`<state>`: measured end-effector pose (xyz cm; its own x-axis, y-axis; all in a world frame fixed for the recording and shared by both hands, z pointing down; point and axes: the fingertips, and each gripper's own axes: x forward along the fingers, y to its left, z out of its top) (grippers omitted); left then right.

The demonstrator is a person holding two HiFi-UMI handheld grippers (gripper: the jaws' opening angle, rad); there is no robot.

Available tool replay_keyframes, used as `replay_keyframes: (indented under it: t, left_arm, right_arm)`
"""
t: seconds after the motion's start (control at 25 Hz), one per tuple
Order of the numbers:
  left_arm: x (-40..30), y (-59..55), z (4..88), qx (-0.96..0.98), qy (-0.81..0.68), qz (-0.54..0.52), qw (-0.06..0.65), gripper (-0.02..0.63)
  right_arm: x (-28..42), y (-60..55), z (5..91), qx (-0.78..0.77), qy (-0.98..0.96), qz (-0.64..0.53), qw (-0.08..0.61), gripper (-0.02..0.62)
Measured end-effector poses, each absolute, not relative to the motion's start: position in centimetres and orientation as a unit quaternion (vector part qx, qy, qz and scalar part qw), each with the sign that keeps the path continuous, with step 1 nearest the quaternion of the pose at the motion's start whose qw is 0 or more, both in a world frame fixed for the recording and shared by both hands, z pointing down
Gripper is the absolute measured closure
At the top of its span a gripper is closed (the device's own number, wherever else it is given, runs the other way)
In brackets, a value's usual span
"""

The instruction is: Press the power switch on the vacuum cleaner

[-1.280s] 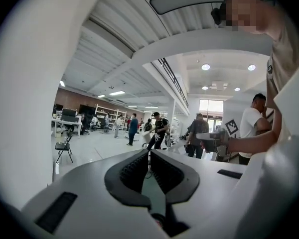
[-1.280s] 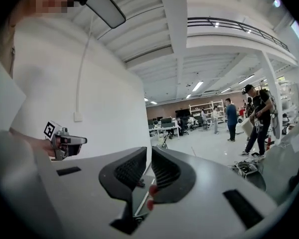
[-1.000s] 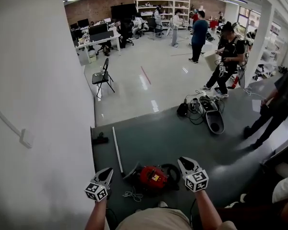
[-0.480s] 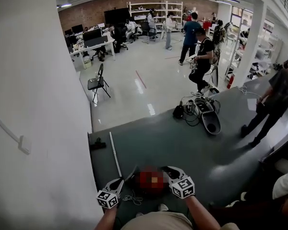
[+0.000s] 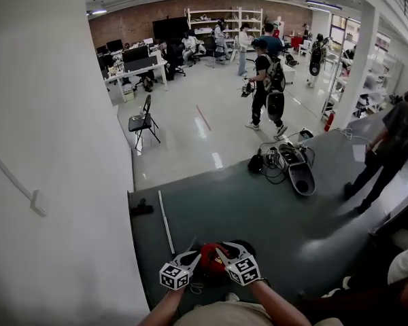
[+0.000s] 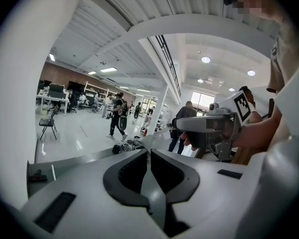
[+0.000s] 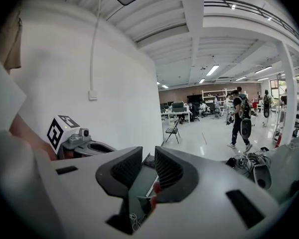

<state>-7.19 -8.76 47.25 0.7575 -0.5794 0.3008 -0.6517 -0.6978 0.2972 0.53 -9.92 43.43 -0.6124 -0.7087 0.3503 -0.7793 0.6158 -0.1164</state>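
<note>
Lying at the near edge of the green mat (image 5: 272,202): red vacuum cleaner (image 5: 209,257), long axis along that edge, black hose end rightward, largely covered. Over the same edge, left gripper (image 5: 189,255) with jaws nearly together, empty; right gripper (image 5: 228,248) with jaws slightly parted, empty.

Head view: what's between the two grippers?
The red vacuum cleaner. In the head view, its body shows in the gap between the left gripper and the right gripper. Nothing else shows there.
</note>
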Motion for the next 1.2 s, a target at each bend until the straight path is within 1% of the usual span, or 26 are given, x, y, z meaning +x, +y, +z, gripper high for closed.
replay_keyframes:
  t: [0.16, 0.2, 0.24, 0.68, 1.2]
  left_arm:
    - [-6.0, -8.0, 47.4, 0.917, -0.329, 0.100, 0.201, 0.595]
    - [-5.9, -7.9, 47.6, 0.917, -0.328, 0.102, 0.202, 0.595]
    - [-5.8, -7.8, 47.8, 0.917, -0.326, 0.104, 0.203, 0.595]
    - [-3.4, -6.9, 47.6, 0.918, -0.316, 0.115, 0.210, 0.595]
    - [3.2, -6.6, 46.2, 0.922, -0.309, 0.112, 0.204, 0.595]
  right_arm:
    - [1.2, -9.2, 44.4, 0.430, -0.881, 0.114, 0.161, 0.532]
    - [1.4, -9.1, 44.6, 0.438, -0.877, 0.104, 0.168, 0.579]
    - [1.7, -9.1, 44.8, 0.446, -0.873, 0.097, 0.170, 0.584]
    - [4.4, -8.2, 44.5, 0.444, -0.878, 0.097, 0.150, 0.586]
    - [10.2, -7.7, 44.3, 0.430, -0.887, 0.113, 0.124, 0.586]
